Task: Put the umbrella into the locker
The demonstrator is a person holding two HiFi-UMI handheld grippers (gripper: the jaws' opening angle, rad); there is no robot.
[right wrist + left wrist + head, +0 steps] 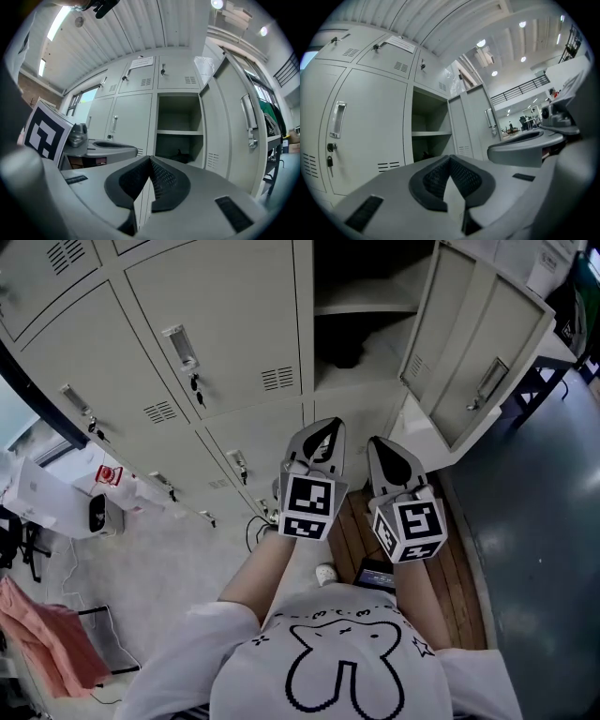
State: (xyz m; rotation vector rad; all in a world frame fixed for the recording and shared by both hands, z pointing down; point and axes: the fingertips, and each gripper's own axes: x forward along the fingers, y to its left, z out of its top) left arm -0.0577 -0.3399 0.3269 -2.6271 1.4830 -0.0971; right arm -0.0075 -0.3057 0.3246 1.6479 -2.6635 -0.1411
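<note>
With both forearms stretched out from the torso, left gripper (328,425) and right gripper (381,444) sit side by side, near each other but apart, both pointing level at the lockers. Left forearm (267,568) angles in toward the middle, right forearm (419,592) runs nearly straight out. Each marker cube (307,505) faces up at the head camera. Left gripper sits a touch farther ahead than the right in the head view. Left jaws are pressed together at the tips, with nothing between the pads (464,177). Right jaws are the same: tips together, empty. Each gripper view catches the other gripper alongside, so they're roughly parallel. Open locker (375,371) is straight ahead of the right gripper and slightly right of the left one. Its door (483,362) is swung wide out to the right, and the locker doors on the left (225,324) are closed. Umbrella (345,356) reads as a small dark lump on the locker floor, under the shelf (364,307), toward the left and far back. It's too small to make out more detail. It is well apart from both grippers, and neither one is touching the locker or the door.
</note>
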